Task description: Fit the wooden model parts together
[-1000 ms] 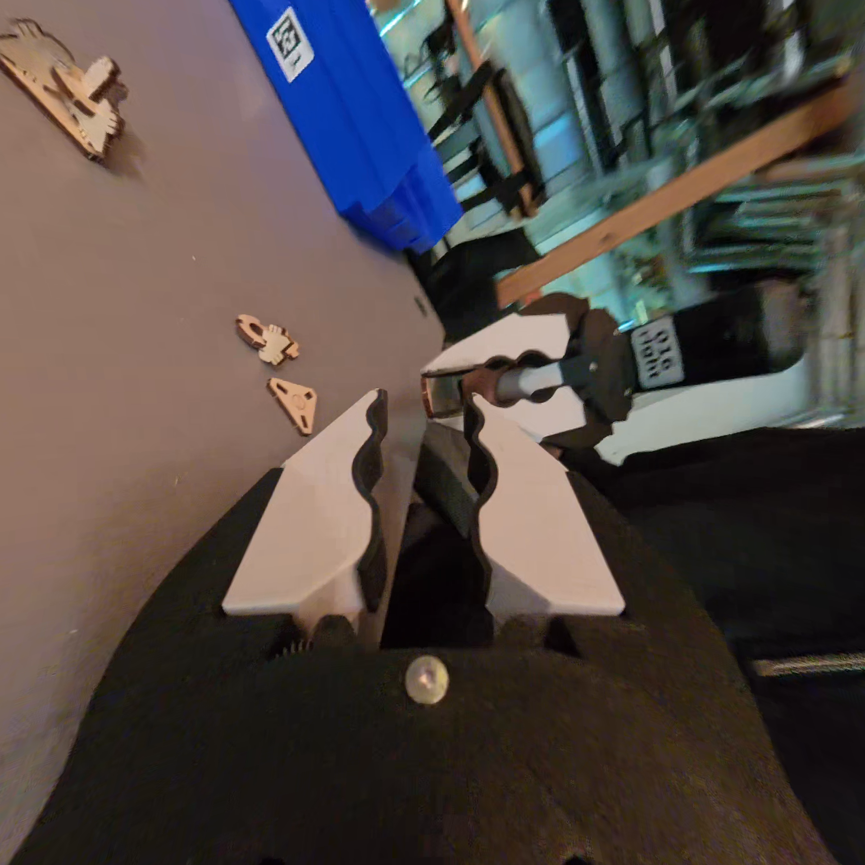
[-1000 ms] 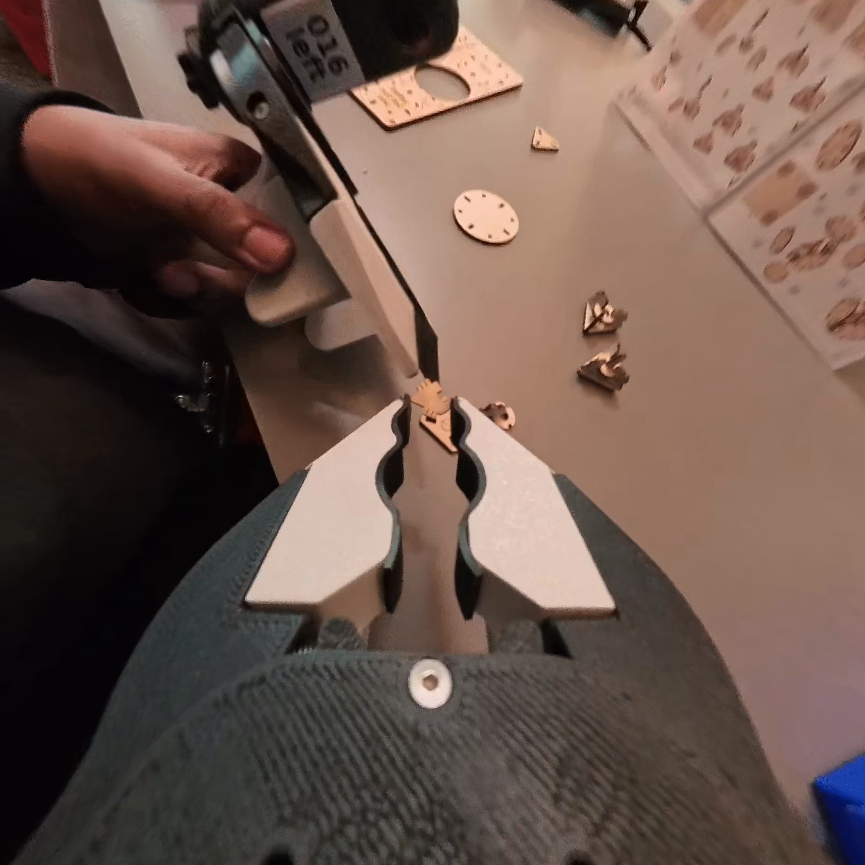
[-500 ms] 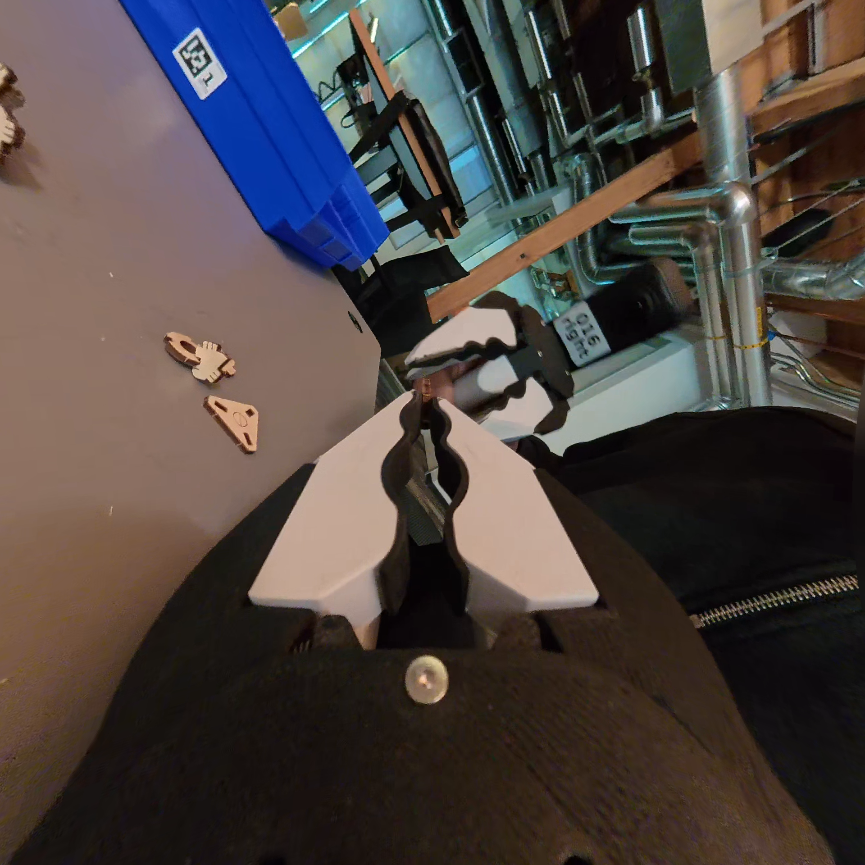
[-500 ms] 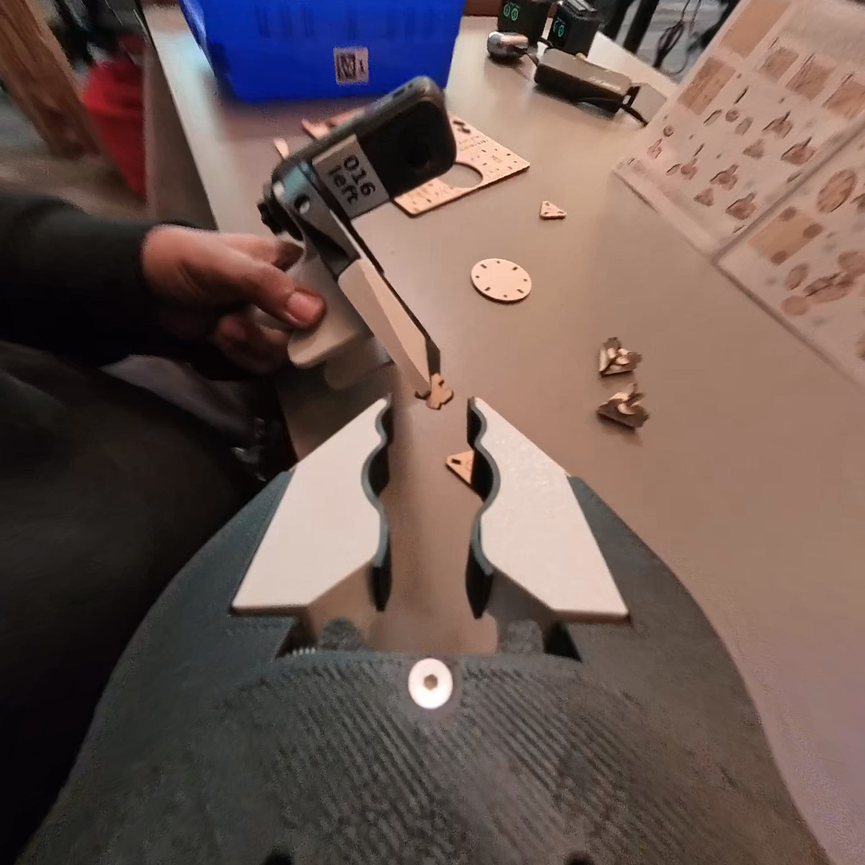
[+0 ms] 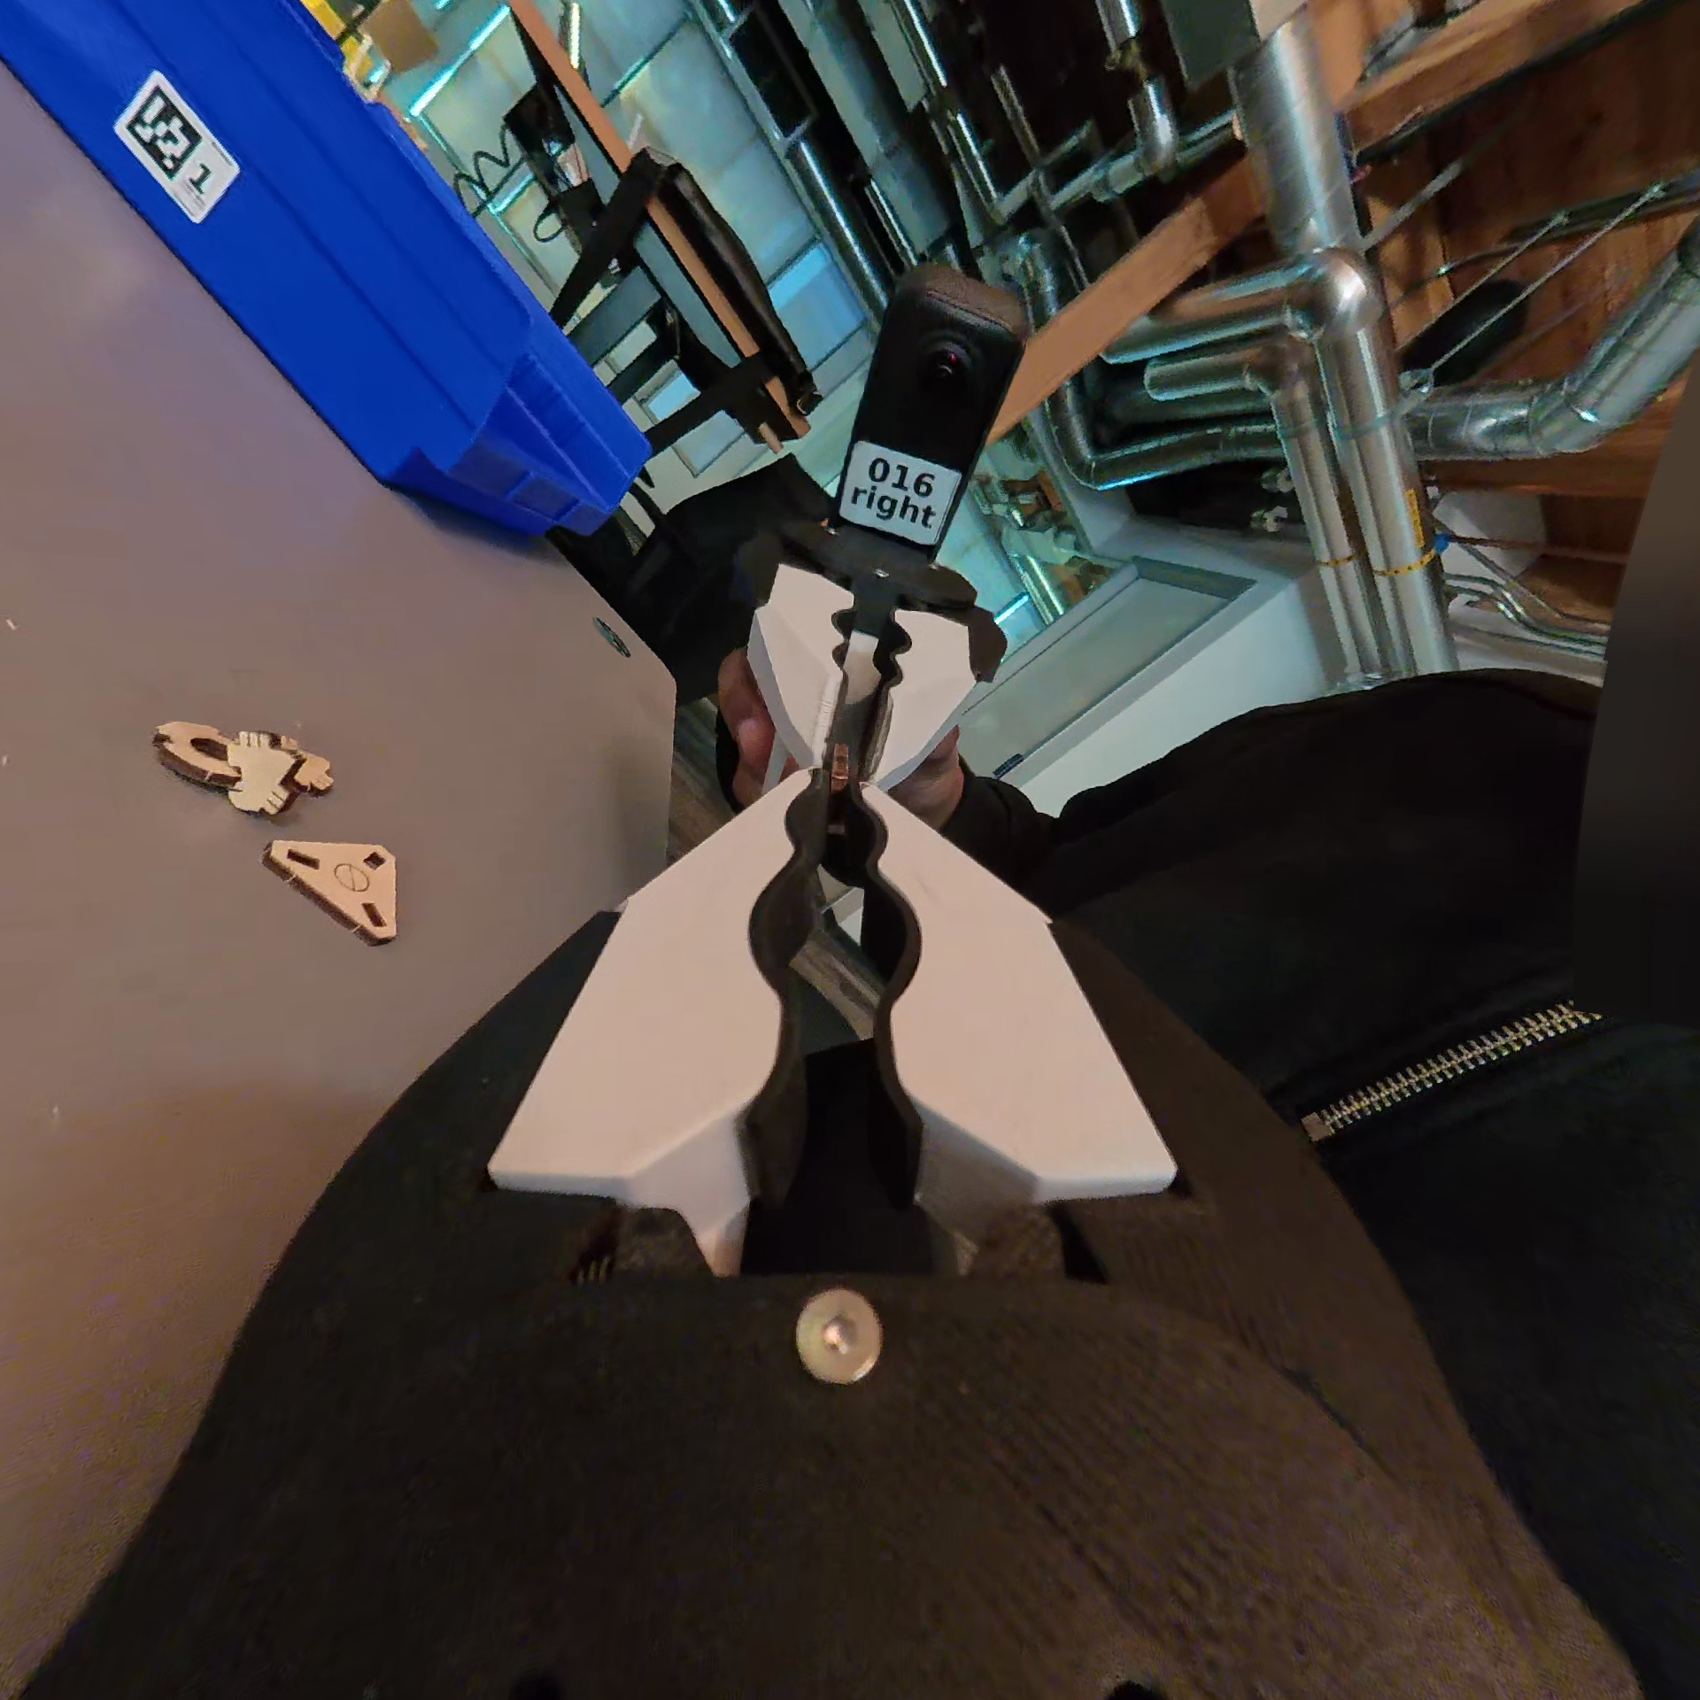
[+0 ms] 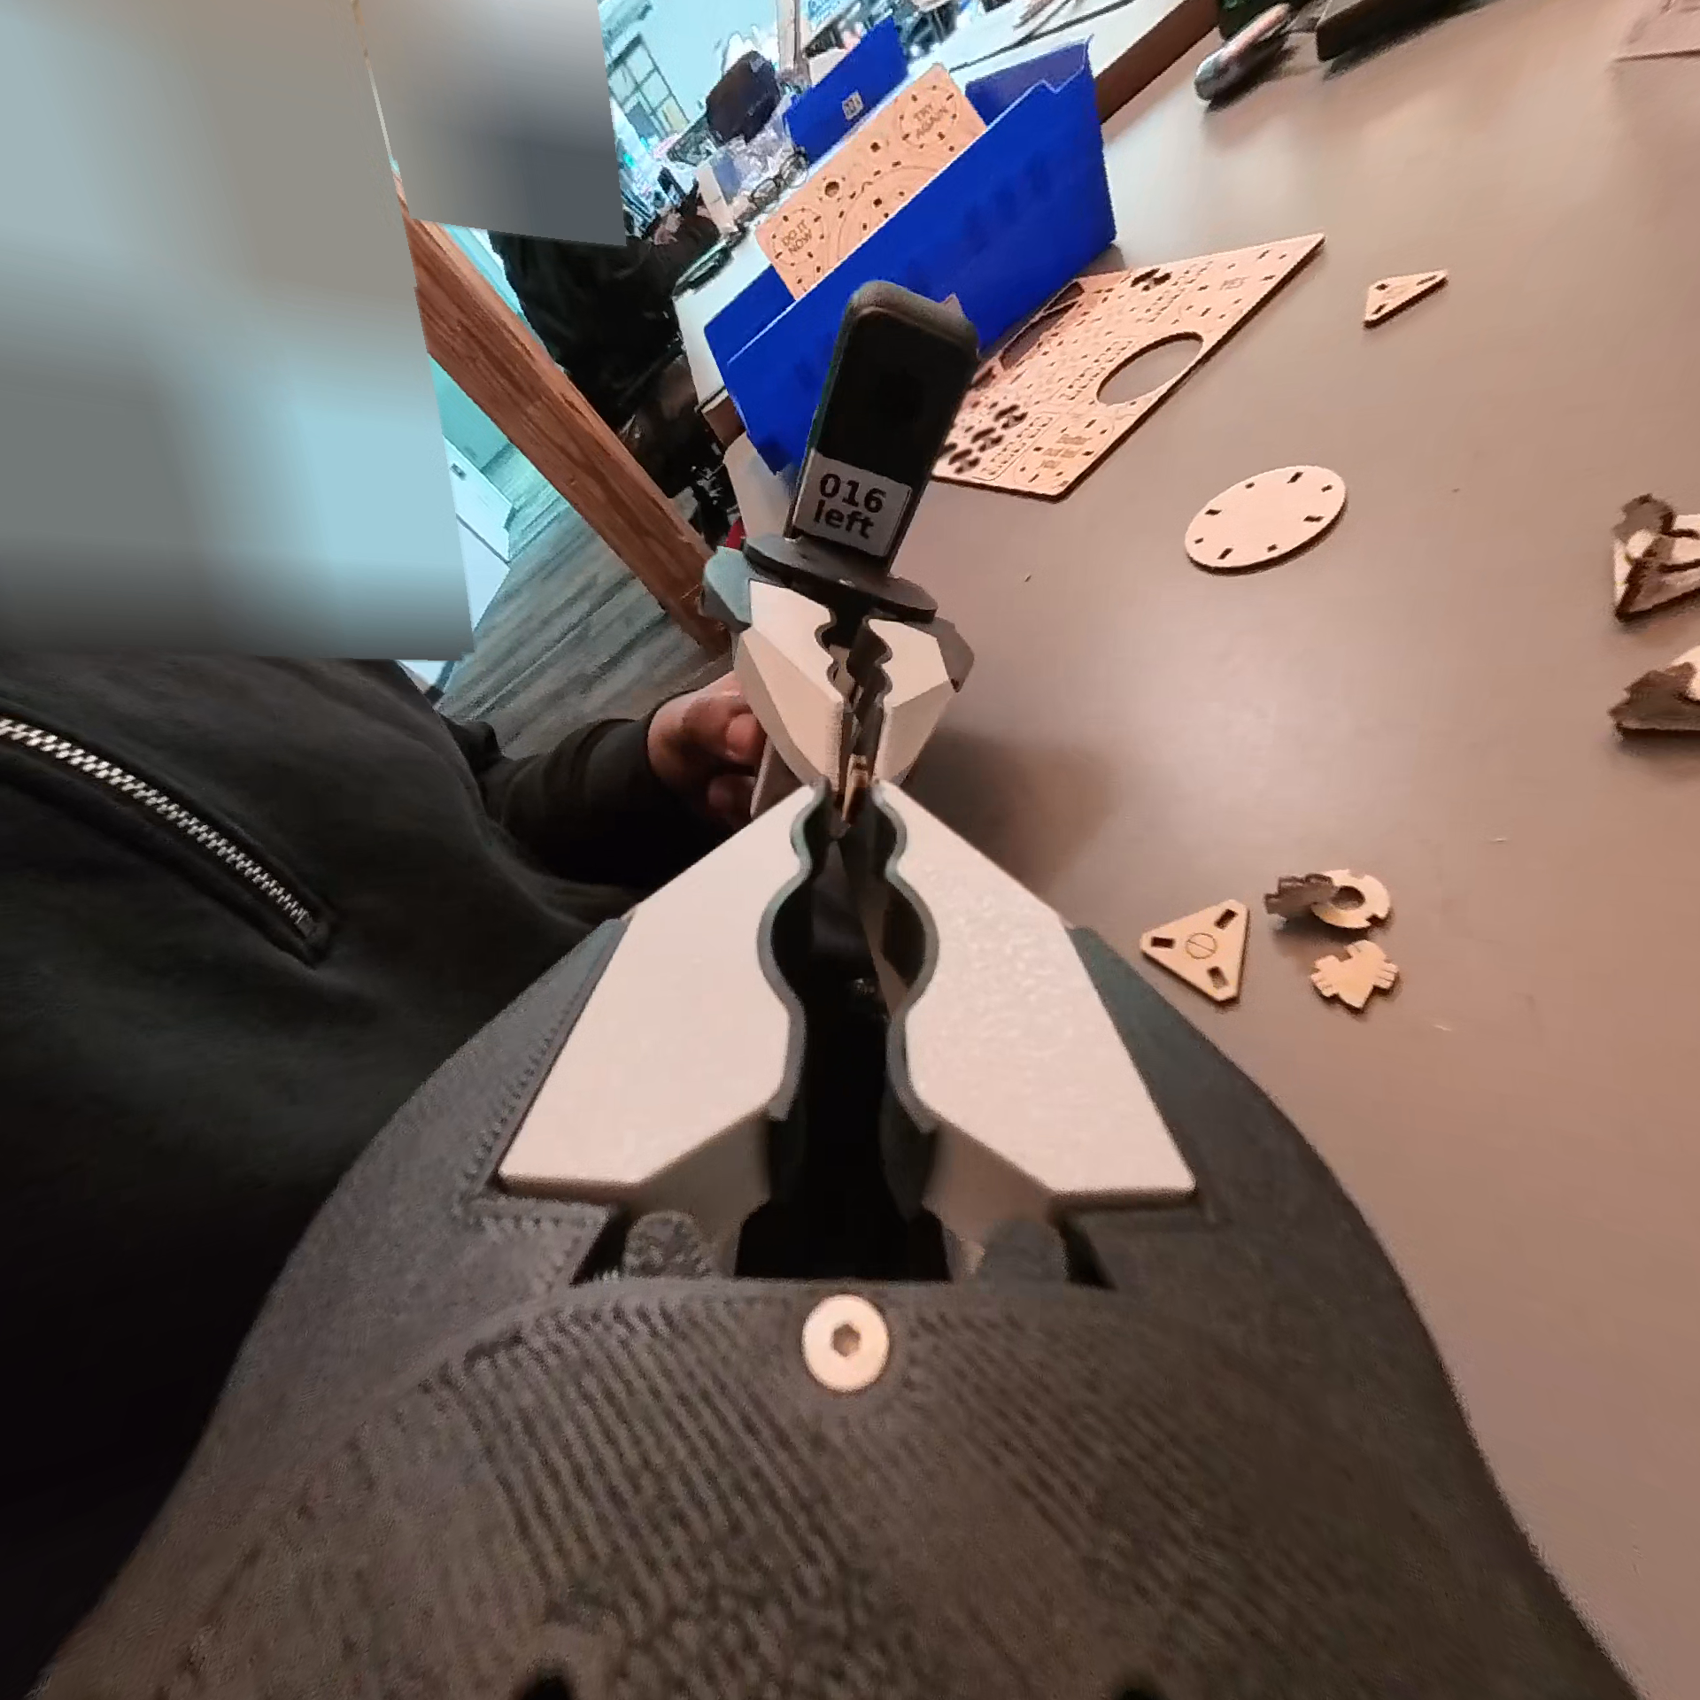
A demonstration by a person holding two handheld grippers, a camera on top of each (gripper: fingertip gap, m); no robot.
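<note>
wooden bit: a small thin wood piece (image 5: 839,765) sits at the middle of both pictures, up in the air past the table's edge, right where the two claws meet tip to tip.
left claw: the left gripper (image 5: 835,782) is almost fully closed. its black tips pinch one end of the wood piece. in the right wrist view it shows just above the middle (image 6: 851,768), with a black camera on top.
right claw: the right gripper (image 6: 848,798) is nearly closed too. its tips pinch the other end of the same piece (image 6: 855,777). in the left wrist view it shows just above the middle (image 5: 851,736).
hands: a hand (image 5: 750,736) holds the right claw from behind, and a hand (image 6: 708,745) in a black sleeve holds the left claw.
close on table: a wood triangle (image 6: 1200,947), a ring-shaped wood piece (image 6: 1334,897) and a little cross-shaped piece (image 6: 1357,975) lie on the grey table (image 6: 1288,736) at the middle right.
further on table: a round wood disc (image 6: 1265,515) lies in the upper right, then a flat wood sheet with holes (image 6: 1122,359).
far back: a blue bin (image 6: 920,304) stands at the top middle. in the left wrist view it is at the upper left (image 5: 322,248).
</note>
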